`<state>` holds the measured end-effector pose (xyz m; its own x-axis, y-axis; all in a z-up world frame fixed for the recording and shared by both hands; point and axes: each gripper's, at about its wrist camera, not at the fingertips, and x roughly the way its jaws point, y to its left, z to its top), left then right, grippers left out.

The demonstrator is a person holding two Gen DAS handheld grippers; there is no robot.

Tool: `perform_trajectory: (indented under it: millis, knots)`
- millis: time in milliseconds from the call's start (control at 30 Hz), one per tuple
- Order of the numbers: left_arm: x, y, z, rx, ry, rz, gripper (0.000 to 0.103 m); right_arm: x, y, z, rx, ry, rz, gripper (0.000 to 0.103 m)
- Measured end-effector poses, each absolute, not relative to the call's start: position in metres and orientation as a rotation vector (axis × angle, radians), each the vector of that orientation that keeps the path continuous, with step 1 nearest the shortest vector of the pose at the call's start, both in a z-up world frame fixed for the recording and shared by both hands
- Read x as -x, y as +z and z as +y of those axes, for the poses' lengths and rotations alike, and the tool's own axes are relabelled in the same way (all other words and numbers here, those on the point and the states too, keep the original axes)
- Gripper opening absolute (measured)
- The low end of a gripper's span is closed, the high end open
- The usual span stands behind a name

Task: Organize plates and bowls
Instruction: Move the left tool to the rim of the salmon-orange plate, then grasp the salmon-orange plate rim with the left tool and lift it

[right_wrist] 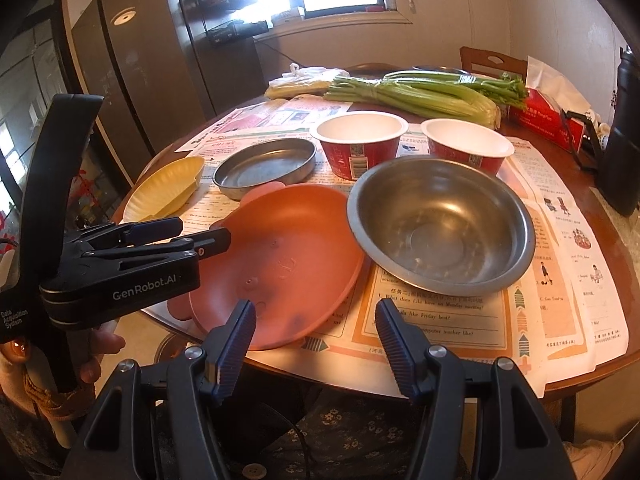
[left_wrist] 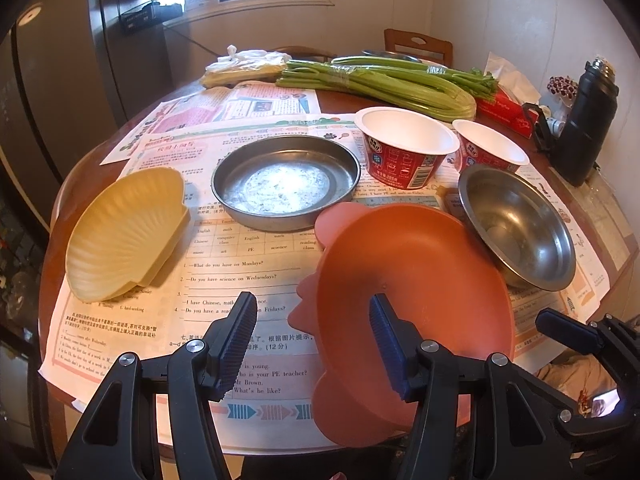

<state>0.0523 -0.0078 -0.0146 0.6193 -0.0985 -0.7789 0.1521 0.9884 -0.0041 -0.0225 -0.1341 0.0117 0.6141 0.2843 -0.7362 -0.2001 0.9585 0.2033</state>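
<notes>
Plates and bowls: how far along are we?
Nothing is stacked yet. The yellow dish, steel pan, orange plate, steel bowl and two paper bowls all sit apart on the table. The left gripper is open over the orange plate's rim; the right gripper is open and empty. All sorting remains.

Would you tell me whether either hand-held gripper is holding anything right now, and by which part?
Nothing is held. The left hand-held gripper stands open around the orange plate's near-left rim, not clamped. The right hand-held gripper is open and empty.
</notes>
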Motion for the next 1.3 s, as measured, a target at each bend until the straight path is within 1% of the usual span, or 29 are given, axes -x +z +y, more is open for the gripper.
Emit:
perform_trajectory:
  millis: [700, 1300]
  knots:
    - [-0.084, -0.038, -0.009, -0.083, -0.116, 0.932, 0.06, -0.003, -0.009, -0.117, -0.097, 0.29, 0.895, 0.062]
    - [-0.093, -0.042, -0.011, -0.051, -0.125, 0.915, 0.06, -0.017, -0.017, -0.103, -0.046, 0.268, 0.896, 0.062]
